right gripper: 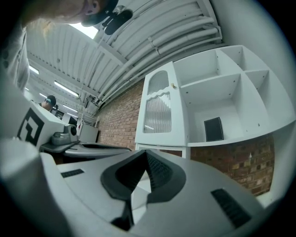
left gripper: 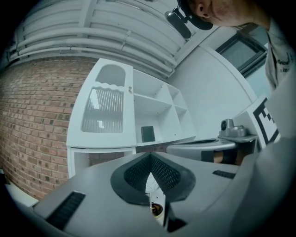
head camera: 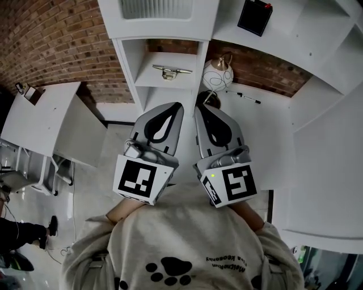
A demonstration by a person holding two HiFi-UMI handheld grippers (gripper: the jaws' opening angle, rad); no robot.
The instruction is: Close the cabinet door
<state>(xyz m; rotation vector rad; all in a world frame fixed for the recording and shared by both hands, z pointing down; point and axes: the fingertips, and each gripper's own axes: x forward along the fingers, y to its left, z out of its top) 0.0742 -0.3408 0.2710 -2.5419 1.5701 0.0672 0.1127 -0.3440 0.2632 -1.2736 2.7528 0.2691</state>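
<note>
Room: a red brick wall (head camera: 51,39) runs behind white furniture, above a pale, shiny floor (head camera: 110,170).
Side desk: a white desk (head camera: 39,113) stands at the far left, well apart from the cabinet; the small thing on its back corner is too small to tell.
Bystander: low at the left edge, a dark trouser leg and a black shoe (head camera: 51,225) on the floor.
Cabinet: a tall white unit (head camera: 126,62) against the brick, part door and part open compartments.
Cabinet door (right gripper: 158,109): it fronts the upper left of the unit, has a ribbed pane and a small knob on its right edge, and looks flush with the cabinet front.
Shelf below the door: a brass fitting (head camera: 168,71) lies alone on it.
Left hand-held gripper (head camera: 179,105): jaw tips pressed together, nothing between them.
Right hand-held gripper (head camera: 199,107): just beside the left, jaws likewise closed and empty.
In the way: both grippers stand side by side between the person's grey sweatshirt (head camera: 187,249) and the cabinet; neither touches the door.
Main desk (head camera: 272,136): white, right of the cabinet; a round white ornament (head camera: 218,75) sits at its back, a black marker (head camera: 249,98) near it.
Black box (head camera: 255,16): upright in the open compartment right of the door.
</note>
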